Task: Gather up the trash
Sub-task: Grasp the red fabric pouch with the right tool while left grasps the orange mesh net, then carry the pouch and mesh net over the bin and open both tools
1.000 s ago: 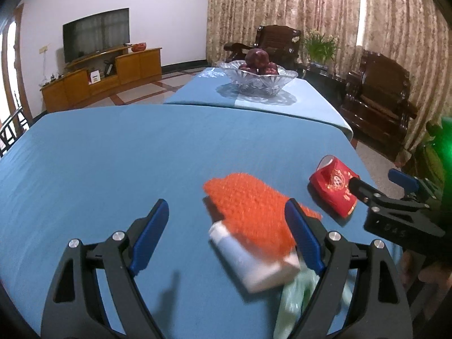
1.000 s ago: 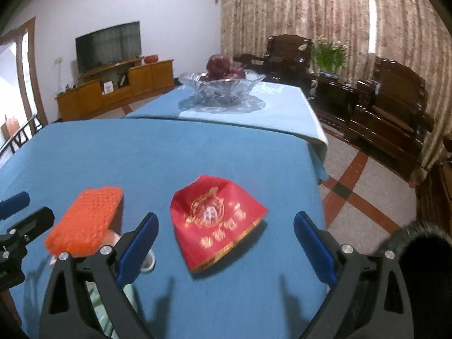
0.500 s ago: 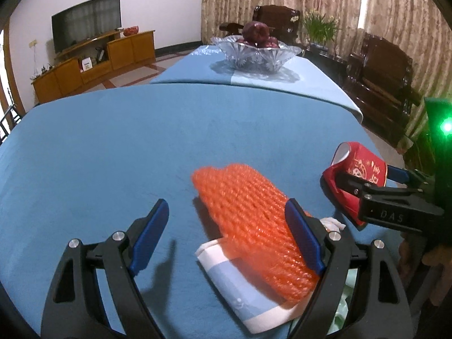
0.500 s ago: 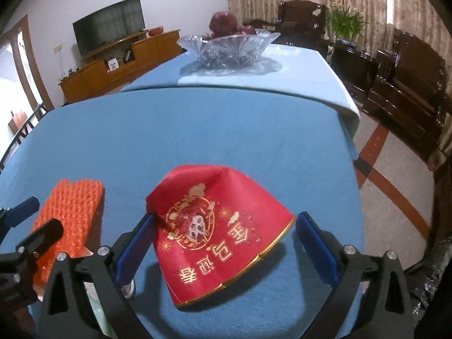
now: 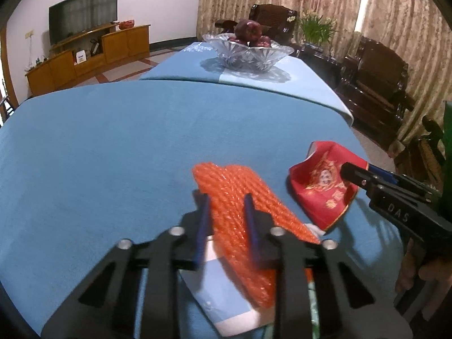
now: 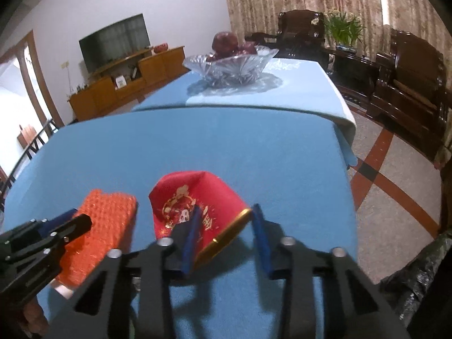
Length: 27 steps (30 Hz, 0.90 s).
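Observation:
An orange foam net (image 5: 240, 197) lies on the blue tablecloth (image 5: 113, 147), over a white and blue wrapper (image 5: 226, 299). My left gripper (image 5: 226, 209) has closed on the orange net, which bulges between its blue pads. A crumpled red paper packet with gold print (image 6: 197, 212) lies to the right of the net (image 6: 104, 220). My right gripper (image 6: 226, 220) has closed on the packet's near gold edge. The packet also shows in the left wrist view (image 5: 325, 186), with the right gripper (image 5: 364, 175) on it.
A glass bowl of red fruit (image 5: 248, 50) stands on the lighter far cloth. Dark wooden armchairs (image 5: 373, 84) and a plant stand to the right, a TV cabinet (image 5: 84, 56) at the far left. A black bag (image 6: 418, 282) lies on the floor at the right table edge.
Both grippers have gone from wide open to closed. The left one has closed on the orange net, the right one on the red packet, which has crumpled and lifted a little.

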Available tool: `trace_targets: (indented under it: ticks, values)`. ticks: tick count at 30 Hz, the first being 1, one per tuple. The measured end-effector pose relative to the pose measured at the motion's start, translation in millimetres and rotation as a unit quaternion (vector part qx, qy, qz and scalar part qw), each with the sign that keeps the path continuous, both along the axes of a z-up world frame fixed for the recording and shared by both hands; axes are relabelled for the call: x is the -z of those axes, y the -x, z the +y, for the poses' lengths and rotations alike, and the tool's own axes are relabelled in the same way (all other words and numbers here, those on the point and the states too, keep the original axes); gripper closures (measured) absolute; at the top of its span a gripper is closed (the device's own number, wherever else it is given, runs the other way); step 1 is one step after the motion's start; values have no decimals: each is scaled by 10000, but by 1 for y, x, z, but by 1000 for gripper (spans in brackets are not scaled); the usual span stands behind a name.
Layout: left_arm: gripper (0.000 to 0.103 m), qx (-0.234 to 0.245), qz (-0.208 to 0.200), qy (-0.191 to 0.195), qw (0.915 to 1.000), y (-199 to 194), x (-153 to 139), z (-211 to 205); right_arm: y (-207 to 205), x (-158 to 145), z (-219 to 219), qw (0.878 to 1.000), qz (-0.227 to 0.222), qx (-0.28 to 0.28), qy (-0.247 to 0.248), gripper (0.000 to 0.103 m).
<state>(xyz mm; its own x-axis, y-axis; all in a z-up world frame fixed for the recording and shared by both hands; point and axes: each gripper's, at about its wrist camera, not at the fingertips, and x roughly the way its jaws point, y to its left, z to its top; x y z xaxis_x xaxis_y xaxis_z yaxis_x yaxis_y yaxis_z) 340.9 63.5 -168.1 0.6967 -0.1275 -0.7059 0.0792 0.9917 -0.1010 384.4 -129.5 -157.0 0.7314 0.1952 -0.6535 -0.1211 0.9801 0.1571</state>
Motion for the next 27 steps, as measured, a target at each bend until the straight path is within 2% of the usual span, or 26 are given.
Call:
trace_targets:
  ticks: [2,7,18,27]
  values:
    - [90,-10,-83,-10,10000,2,-5,-1,4,-8,-4,9998,-55,-52,-181,80]
    - [93,24,-303,-42,9995,9,-21,-6,12,-25,2,9997,-239,-100,-49,83]
    - [94,62,-583,114,9982,27,-53,0,42,-64,-2,9983,-585,-49,3,85]
    - [94,299,-898,39,9955,53,-89,-13,72,-96,-20,9967,-808,69,35,85]
